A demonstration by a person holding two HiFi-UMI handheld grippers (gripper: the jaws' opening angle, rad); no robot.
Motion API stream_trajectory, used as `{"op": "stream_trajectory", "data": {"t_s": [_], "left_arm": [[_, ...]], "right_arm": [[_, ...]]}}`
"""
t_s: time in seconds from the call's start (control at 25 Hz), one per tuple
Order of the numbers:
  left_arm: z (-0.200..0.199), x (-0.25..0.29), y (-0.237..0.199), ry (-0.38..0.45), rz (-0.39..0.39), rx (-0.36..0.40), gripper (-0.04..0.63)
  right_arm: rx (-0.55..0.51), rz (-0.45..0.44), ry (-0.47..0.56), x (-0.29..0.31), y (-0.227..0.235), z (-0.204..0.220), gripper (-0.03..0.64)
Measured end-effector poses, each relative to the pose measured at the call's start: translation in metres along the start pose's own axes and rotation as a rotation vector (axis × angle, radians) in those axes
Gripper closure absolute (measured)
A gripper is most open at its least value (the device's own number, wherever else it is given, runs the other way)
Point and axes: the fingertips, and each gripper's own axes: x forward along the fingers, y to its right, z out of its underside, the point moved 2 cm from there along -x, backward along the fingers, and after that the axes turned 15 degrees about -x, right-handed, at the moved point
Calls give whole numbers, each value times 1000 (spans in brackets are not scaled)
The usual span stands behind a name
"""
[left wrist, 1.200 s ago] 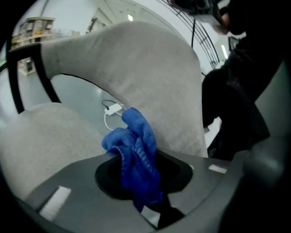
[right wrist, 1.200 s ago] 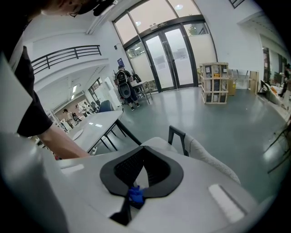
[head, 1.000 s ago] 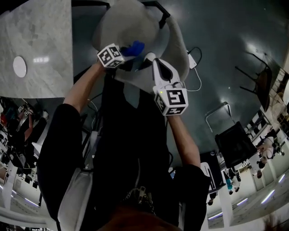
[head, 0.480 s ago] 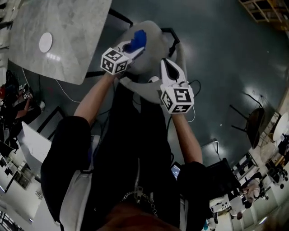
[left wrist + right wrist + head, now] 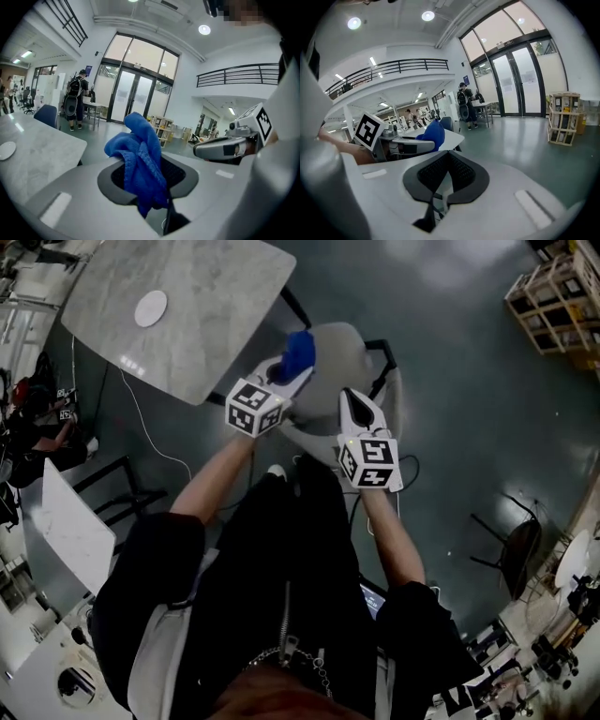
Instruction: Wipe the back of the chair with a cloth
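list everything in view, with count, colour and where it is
chair: one, grey, in front of the person, beside the table
cloth: one, blue, bunched between the left claw's jaws, by the chair
table: one, grey marbled, left of the chair
disc: one, white, round, on the table
dark chair: one, black, on the floor far right
wooden rack: at least one, pale wood, on the floor near the glass doors
person with backpack: one, dark clothes, standing by the doors
left claw: one, light grey with dark pads, shut on the cloth
right claw: one, light grey with dark pads, shut with nothing in it, beside the left claw
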Motion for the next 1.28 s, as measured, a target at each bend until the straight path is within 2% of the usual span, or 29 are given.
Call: {"op": "stream_trajectory", "data": {"t_s": [0.28,0.56,0.84,1.04,1.28], "left_arm": [[26,-78,-2,53,-25,-17,474],[59,-157,23,88,-49,-6,473],[78,-211,28,99,-61,2,474],[79,-229,30,119,-61,7,474],[86,-234,33,126,-68,12,473]], "right_arm": [[-85,-54,-5,-21,-86,-1,615],[-110,-73,-5,-64,-156,10,615],[-133,-98,-3,-84,-211,15,615],[-238,-111,-7,-94,-228,7,615],[-264,-112,-1,-103,-229,6,615]]}}
